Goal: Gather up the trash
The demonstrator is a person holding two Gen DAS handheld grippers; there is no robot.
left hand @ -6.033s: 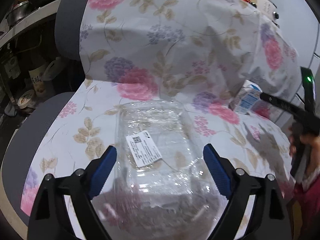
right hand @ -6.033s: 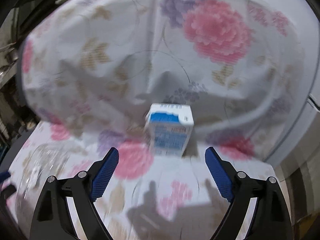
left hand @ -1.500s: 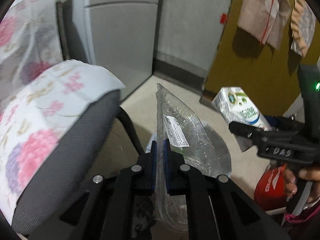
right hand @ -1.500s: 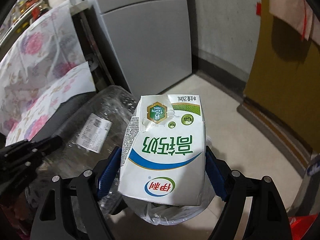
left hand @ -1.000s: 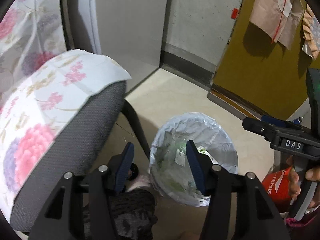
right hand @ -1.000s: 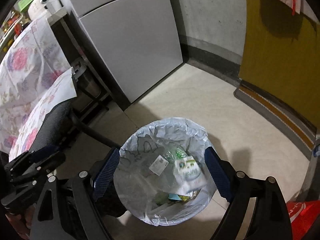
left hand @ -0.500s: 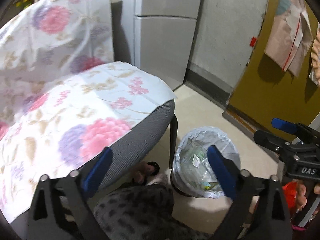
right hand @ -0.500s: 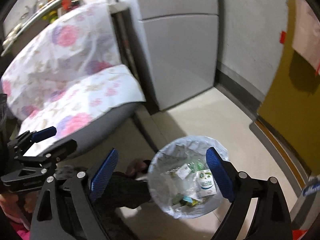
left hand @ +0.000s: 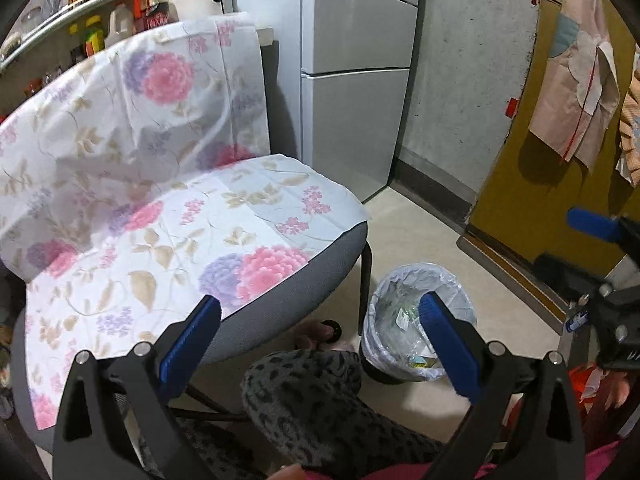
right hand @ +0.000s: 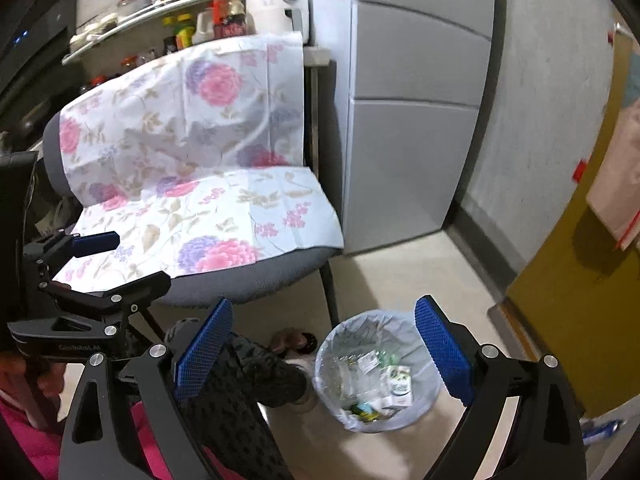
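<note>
A small trash bin [right hand: 338, 390] lined with a white bag stands on the floor beside the chair; it also shows in the left wrist view [left hand: 460, 304]. Inside lie the milk carton [right hand: 399, 389] and the clear plastic container with its white label [right hand: 366, 362]. My left gripper [left hand: 318, 344] is open and empty, raised above the chair edge and the bin. My right gripper [right hand: 322, 354] is open and empty, high above the bin. The left gripper also shows at the left of the right wrist view [right hand: 86, 276].
A grey chair [left hand: 312, 276] draped in a floral cloth [right hand: 208, 216] stands left of the bin. A grey fridge [right hand: 412, 128] is behind it, with a yellow door [left hand: 532, 184] on the right. The person's patterned leg [left hand: 320, 404] is below the grippers.
Both grippers have pulled up and back from the bin, so the chair and the room fill more of each view. Both stay open and empty.
</note>
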